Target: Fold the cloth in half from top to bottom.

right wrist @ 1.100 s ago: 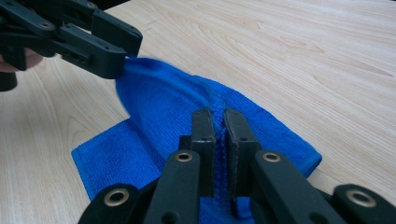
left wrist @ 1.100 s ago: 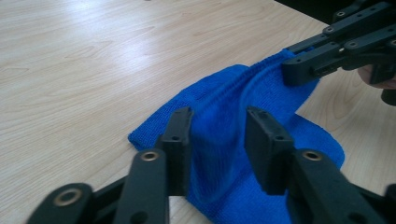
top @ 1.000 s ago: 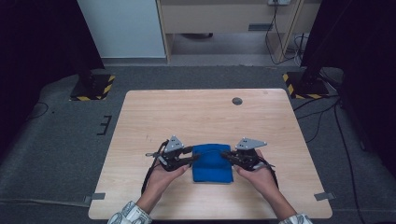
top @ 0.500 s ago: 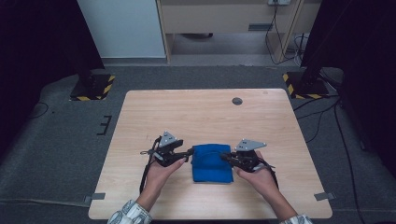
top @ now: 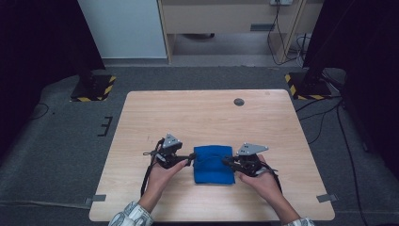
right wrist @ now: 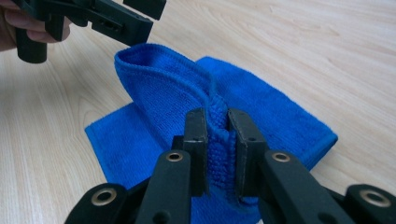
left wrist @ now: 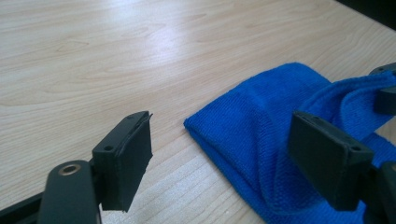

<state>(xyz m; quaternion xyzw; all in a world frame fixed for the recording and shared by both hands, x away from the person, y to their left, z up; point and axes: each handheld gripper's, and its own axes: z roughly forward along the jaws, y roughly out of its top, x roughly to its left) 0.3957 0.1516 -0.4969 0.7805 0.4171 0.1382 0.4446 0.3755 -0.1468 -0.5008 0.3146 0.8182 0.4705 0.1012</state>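
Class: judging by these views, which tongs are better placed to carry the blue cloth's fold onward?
Probably the right tongs: they pinch a raised fold of the blue cloth. The left tongs have just been opening and grip nothing beside it.

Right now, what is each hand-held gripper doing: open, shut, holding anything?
Left hand-held gripper: open, jaws just opened, beside the blue cloth, gripping nothing.
Right hand-held gripper: shut on a fold of the blue cloth.

It looked like a lab or test room set up for recording: a bare pale wooden table (top: 207, 113) stood on grey carpet (top: 61, 141), with black stands on yellow-and-black striped bases (top: 91, 89) at the far left and right, loose cables (top: 324, 122) trailing across the floor, tape marks near the table's corners
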